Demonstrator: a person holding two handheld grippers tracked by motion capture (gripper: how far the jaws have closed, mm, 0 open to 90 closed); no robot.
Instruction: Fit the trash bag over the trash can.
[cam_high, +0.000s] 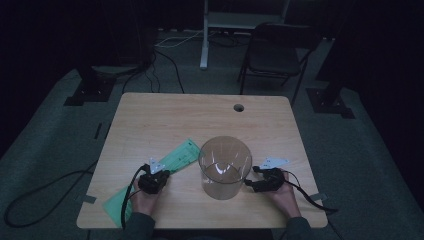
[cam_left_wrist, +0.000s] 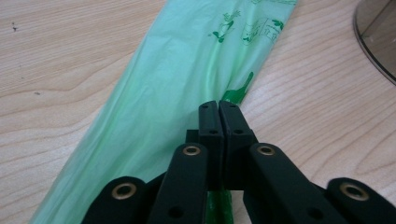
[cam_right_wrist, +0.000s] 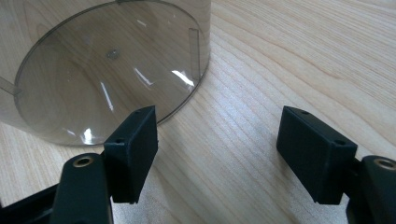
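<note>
On the light-wood bench, a green plastic bag lies flat and diagonal, running from the near left corner up toward a clear plastic cylinder bin standing upright at the middle of the near half. Left tongs are closed tight, pinching a fold at the bag's right edge; the film bunches darker green at the tips. Bag is just beside the bin, apparently not touching. Right tongs sit on the bin's other side, spread wide with nothing between them, bare wood under the gap; the bin wall is right by one jaw, contact not clear. Print near the bag's far end: small green pictograms and boxes, too small to read. Round cable hole near the far edge of the bench. Behind the bench: dark folding chair, white stand leg, cables on grey carpet. Nothing blocks either tongs.
</note>
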